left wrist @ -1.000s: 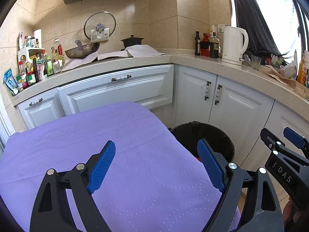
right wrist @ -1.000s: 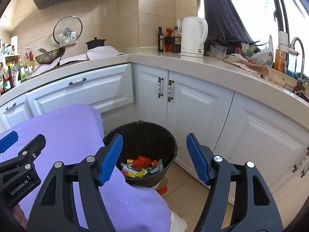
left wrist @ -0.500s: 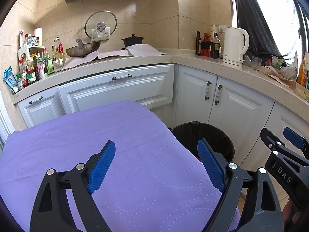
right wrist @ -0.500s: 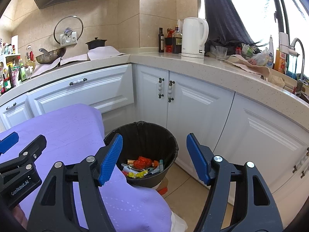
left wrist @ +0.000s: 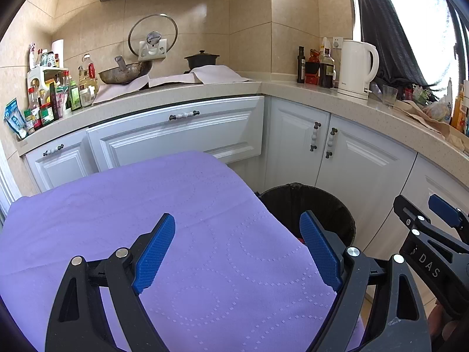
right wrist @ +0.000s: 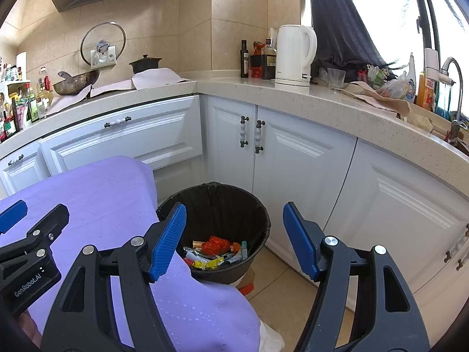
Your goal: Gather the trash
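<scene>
Left gripper [left wrist: 237, 249]: jaws spread wide, nothing between the blue pads; hovering over the purple cloth, apart from it.
Right gripper [right wrist: 234, 240]: jaws spread, empty; pointed down toward the bin beside the surface's edge.
Trash bin [right wrist: 265, 223]: black, lined with a black bag, standing on the floor at the corner of the white cabinets, just beside the cloth-covered surface.
Trash [right wrist: 215, 250]: heap of wrappers in red, orange, yellow and green lying at the bottom of the bin.
Purple cloth [left wrist: 146, 199]: draped over the surface, dotted ring pattern, bare on top in both views.
Counter [right wrist: 337, 108]: pale stone, L-shaped, above the cabinets.
Kettle [right wrist: 294, 55]: white, upright on the counter, next to dark bottles.
Wok [left wrist: 124, 72]: metal, on the far counter near the glass lid on the wall.
</scene>
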`<state>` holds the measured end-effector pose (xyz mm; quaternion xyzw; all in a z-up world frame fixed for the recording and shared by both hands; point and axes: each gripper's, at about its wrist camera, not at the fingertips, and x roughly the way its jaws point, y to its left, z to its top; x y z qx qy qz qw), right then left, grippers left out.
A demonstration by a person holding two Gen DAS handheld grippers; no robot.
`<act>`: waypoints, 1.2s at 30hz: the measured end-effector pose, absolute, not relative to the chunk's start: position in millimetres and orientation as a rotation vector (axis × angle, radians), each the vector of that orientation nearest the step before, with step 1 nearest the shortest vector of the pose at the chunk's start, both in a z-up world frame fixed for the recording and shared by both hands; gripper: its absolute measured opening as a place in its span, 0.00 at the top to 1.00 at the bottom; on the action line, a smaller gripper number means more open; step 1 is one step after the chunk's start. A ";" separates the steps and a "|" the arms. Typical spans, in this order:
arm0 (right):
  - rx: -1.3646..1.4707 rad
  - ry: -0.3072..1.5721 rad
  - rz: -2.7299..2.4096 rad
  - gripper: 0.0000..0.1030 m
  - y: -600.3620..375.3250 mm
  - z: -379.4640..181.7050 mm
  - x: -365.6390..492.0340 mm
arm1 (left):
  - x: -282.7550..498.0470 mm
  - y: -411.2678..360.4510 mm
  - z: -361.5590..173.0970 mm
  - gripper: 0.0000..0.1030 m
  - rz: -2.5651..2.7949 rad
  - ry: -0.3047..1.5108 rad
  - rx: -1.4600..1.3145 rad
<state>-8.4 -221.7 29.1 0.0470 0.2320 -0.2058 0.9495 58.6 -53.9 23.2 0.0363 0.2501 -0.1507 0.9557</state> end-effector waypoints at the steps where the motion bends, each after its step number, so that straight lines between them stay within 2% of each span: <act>1: 0.096 0.473 -0.418 0.35 -221.8 28.8 -8.2 | 58.9 -54.1 22.9 0.18 -0.307 0.508 0.074; 36: 0.097 0.480 -0.417 0.35 -223.0 26.8 -5.7 | 61.7 -53.0 18.1 0.18 -0.316 0.523 0.066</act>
